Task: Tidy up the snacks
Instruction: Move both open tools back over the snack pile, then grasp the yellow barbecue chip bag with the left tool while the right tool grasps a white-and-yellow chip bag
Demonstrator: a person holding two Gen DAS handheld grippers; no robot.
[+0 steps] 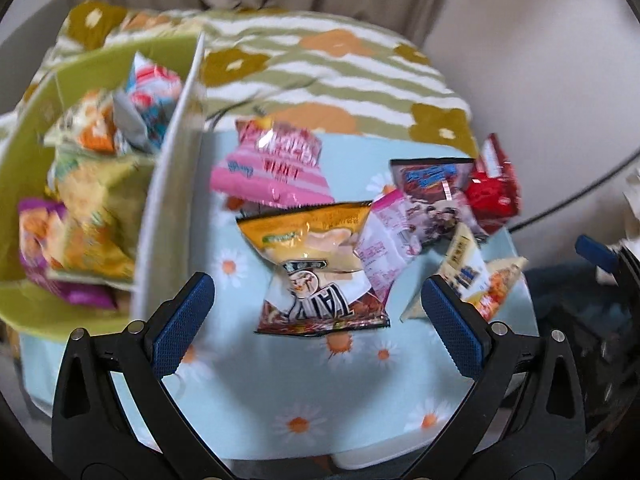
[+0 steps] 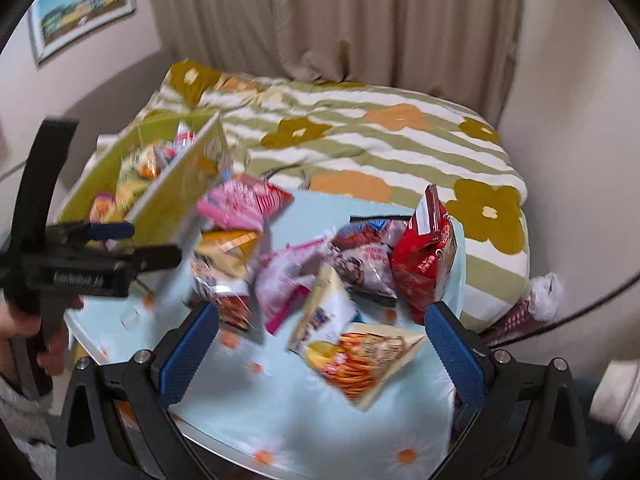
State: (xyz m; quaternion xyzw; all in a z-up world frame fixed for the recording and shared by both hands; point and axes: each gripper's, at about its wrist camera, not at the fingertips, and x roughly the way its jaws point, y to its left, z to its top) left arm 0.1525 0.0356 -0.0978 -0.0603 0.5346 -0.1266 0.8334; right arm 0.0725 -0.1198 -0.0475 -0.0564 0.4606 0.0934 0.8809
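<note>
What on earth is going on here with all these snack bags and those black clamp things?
A person is sorting snack packets with a hand-held gripper in each hand. The left hand-held gripper and right hand-held gripper are both open and empty, hovering over a daisy-print table. A green bin at the left already holds several packets. Others, including a pink packet and red packet, lie loose on the table.

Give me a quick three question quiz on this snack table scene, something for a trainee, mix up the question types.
1. True or false: the left gripper is shut on a snack.
2. Which packet stands at the pile's far right: A pink packet, B red packet, C yellow packet?
3. Fill in: sorted snacks lie in the ___ box.

Key: 1 false, both grippers open and empty; 2 B; 3 green.
</note>
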